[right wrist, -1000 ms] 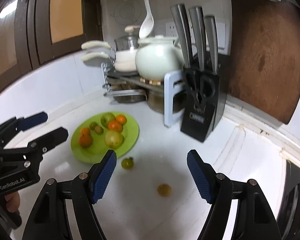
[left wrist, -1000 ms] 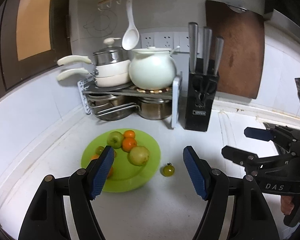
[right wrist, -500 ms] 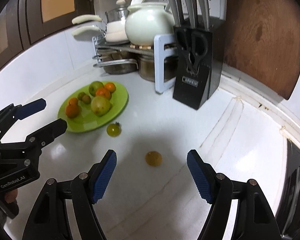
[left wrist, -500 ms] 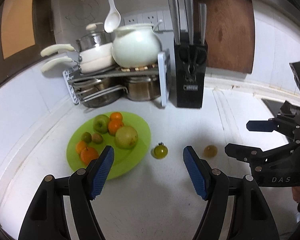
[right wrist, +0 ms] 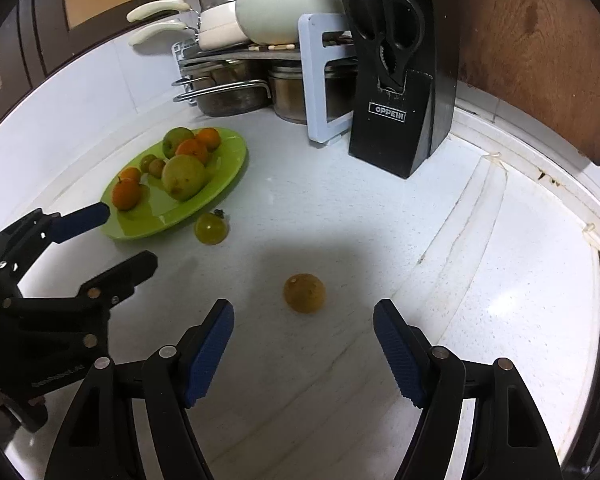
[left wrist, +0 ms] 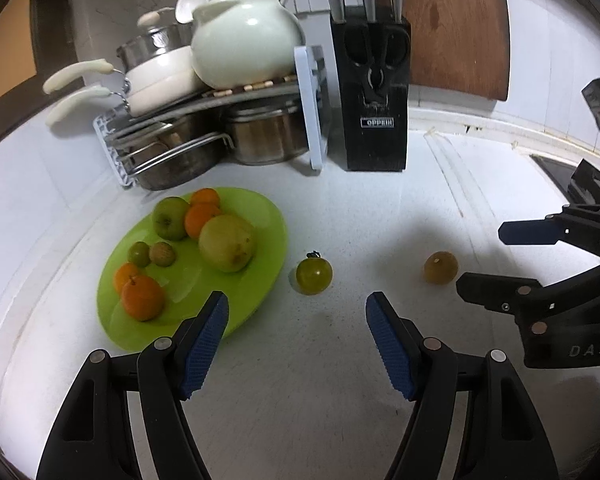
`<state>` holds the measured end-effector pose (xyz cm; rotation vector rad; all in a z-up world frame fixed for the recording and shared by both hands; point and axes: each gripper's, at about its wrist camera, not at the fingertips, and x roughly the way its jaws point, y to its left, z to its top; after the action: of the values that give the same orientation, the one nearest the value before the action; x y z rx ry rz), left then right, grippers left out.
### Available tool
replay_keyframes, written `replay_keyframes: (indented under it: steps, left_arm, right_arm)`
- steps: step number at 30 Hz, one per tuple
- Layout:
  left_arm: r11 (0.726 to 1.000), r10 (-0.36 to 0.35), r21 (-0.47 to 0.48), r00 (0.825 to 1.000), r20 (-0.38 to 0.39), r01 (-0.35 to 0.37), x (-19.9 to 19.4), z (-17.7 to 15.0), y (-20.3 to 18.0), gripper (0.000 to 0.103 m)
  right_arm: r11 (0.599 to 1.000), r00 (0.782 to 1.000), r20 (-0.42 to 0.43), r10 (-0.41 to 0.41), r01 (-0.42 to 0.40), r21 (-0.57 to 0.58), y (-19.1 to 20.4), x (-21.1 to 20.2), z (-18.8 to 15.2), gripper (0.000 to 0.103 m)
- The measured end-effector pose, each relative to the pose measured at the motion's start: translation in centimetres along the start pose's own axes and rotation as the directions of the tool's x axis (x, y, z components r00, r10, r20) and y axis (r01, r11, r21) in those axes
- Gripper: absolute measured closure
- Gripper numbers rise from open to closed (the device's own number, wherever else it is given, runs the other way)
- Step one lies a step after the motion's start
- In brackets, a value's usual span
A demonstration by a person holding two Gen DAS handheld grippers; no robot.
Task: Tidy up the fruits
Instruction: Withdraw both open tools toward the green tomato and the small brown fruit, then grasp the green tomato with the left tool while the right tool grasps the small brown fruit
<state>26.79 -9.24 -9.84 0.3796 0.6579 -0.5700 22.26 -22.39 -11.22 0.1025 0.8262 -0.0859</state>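
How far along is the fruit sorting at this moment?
Mostly done: most fruit sits on the green plate. In hand: nothing; the left gripper and right gripper are both open. Left: the green tomato and the brownish fruit lie loose on the counter.

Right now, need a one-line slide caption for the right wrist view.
Open right gripper lined up on a yellow-brown fruit on the white counter; green plate of fruit behind.
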Motion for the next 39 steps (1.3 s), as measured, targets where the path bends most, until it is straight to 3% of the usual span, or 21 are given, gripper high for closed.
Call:
replay_keyframes:
  steps: [6,17,30,39]
  left_arm:
    - [1.000,-0.021,0.015,0.999,-0.024,0.021,1.8,0.3,-0.4,0.035]
    - [0.997,-0.071,0.008,0.995,-0.076,0.071,4.9,1.6,-0.8,0.057]
    - [0.998,-0.068,-0.004,0.990,-0.121,0.068,6.9,2.3,-1.0,0.061]
    - [0.997,-0.075,-0.017,0.985,-0.154,0.073,7.8,1.9,-1.0,0.074]
  right_arm:
    - [1.000,1.000,-0.020,0.018,-0.018,0.012,-0.4,1.3,-0.1,0.036]
    - [0.996,0.997,-0.021,0.069,-0.067,0.064,-1.2,2.7,0.3,0.050]
    - [0.994,0.994,-0.050,0.093,-0.090,0.066,-1.3,4.0,0.3,0.061]
    - [0.994,0.994,-0.051,0.093,-0.090,0.053,-1.0,4.2,0.3,0.072]
